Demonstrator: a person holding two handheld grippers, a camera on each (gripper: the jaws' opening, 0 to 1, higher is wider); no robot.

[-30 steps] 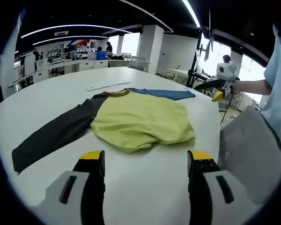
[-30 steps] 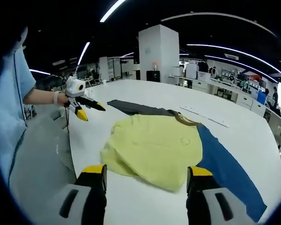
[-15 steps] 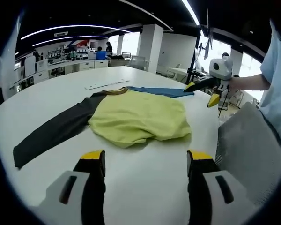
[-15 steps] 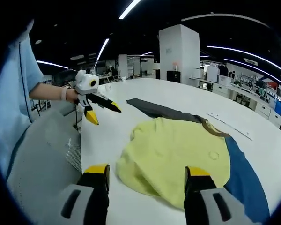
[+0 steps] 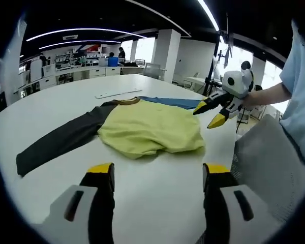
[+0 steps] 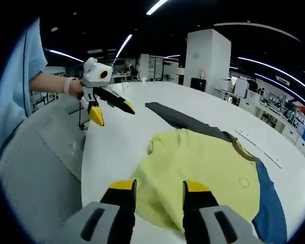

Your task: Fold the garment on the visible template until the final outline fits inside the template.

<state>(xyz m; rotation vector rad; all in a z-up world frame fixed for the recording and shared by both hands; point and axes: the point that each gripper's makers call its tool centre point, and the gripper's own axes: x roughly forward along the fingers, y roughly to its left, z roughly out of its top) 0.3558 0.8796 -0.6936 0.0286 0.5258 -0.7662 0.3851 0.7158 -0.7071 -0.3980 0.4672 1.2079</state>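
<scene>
A long-sleeved shirt lies flat on the white table [image 5: 46,104], its yellow body [image 5: 150,129] bunched at the near hem. A dark sleeve [image 5: 58,143] stretches left and a blue sleeve [image 5: 173,101] runs right. My left gripper [image 5: 158,173] is open, short of the hem and off the cloth. My right gripper [image 5: 206,117] hovers open over the shirt's right edge. In the right gripper view its jaws [image 6: 159,187] stand narrowed but apart above the yellow hem [image 6: 193,168], with the dark sleeve [image 6: 185,121] and blue sleeve [image 6: 269,211] beyond. The left gripper [image 6: 113,115] hangs open, held by a hand.
A grey mesh chair [image 5: 269,168] stands at the table's edge beside a person in a light blue shirt [image 6: 18,86]. A flat white strip [image 5: 117,93] lies on the table beyond the collar. Desks, a pillar and people fill the office behind.
The right gripper has moved in over the shirt's hem and its jaws have narrowed. The left gripper has hardly moved. The shirt lies as before.
</scene>
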